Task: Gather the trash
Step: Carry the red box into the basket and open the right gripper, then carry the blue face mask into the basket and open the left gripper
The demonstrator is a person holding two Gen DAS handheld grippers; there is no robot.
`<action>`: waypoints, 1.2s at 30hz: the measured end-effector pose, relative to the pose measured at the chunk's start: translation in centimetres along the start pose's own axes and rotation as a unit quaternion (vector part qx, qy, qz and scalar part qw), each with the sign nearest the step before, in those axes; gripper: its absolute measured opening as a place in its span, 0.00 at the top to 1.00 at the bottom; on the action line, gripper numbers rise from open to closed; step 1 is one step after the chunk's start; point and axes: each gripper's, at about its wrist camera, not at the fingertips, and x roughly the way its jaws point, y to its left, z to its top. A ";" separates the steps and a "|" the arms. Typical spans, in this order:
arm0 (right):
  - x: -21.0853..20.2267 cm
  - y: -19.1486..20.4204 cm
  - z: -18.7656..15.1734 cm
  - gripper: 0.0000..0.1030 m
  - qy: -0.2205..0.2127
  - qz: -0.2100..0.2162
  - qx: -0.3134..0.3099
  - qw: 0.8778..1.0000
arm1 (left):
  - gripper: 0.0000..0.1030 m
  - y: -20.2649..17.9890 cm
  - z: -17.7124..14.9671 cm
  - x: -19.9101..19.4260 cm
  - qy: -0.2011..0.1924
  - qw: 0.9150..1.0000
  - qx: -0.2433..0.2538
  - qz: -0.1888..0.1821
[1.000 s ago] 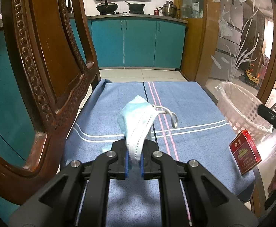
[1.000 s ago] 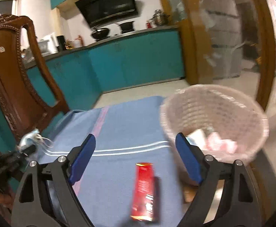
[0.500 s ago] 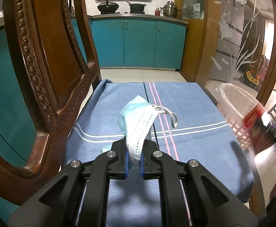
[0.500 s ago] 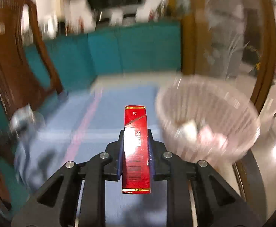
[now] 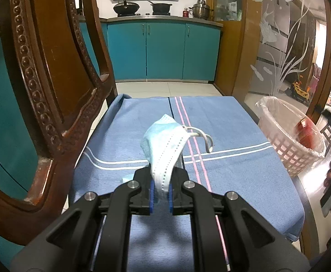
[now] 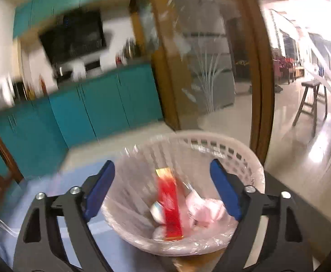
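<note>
My left gripper (image 5: 160, 191) is shut on a light blue face mask (image 5: 165, 146) and holds it up above the blue striped cloth (image 5: 233, 170). My right gripper (image 6: 163, 188) is open above the pale lattice waste basket (image 6: 222, 146). A red cigarette pack (image 6: 169, 206) is inside the basket, loose between the open jaws, blurred. In the left wrist view the basket (image 5: 288, 149) stands at the table's right edge with the red pack (image 5: 306, 131) in it.
A carved wooden chair back (image 5: 52, 86) stands close on the left. White and pink crumpled trash (image 6: 205, 208) lies in the basket. Teal kitchen cabinets (image 5: 165, 49) are behind, and a frosted glass partition (image 5: 285, 45) is on the right.
My right gripper closed on the red pack, carried it over the basket, then opened and let it go. The pack is now in the basket. My left gripper has held still with the mask.
</note>
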 end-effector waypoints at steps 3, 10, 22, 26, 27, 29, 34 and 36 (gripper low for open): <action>-5.2 -1.2 0.6 0.03 -0.066 0.023 0.053 0.996 | 0.91 -0.4 0.0 0.1 0.002 1.000 0.005 -0.008; -9.7 -4.2 0.3 0.03 -0.127 -0.004 0.179 0.976 | 0.91 -7.0 2.9 1.1 0.003 0.993 0.050 -0.103; -9.5 -7.2 0.3 0.03 -0.109 -0.021 0.224 0.968 | 0.09 -25.5 10.4 6.6 0.004 0.972 0.104 -0.209; -8.2 -7.0 0.1 0.03 -0.072 -0.005 0.203 0.976 | 0.03 -21.1 8.6 6.2 0.014 0.979 0.102 -0.176; -7.9 -6.7 -0.1 0.03 -0.058 0.002 0.199 0.978 | 0.03 -19.3 8.1 5.7 0.010 0.982 0.102 -0.160; -6.6 -5.4 -0.3 0.03 -0.024 0.017 0.180 0.983 | 0.03 -15.3 6.9 4.2 -0.003 0.988 0.092 -0.122; -3.7 1.2 -1.7 0.03 0.084 0.080 0.070 0.991 | 0.03 -7.0 3.8 0.2 0.009 0.995 0.063 -0.071; -3.3 3.8 -2.7 0.03 0.118 0.097 0.025 0.988 | 0.03 -4.3 2.7 -1.2 0.014 0.998 0.039 -0.048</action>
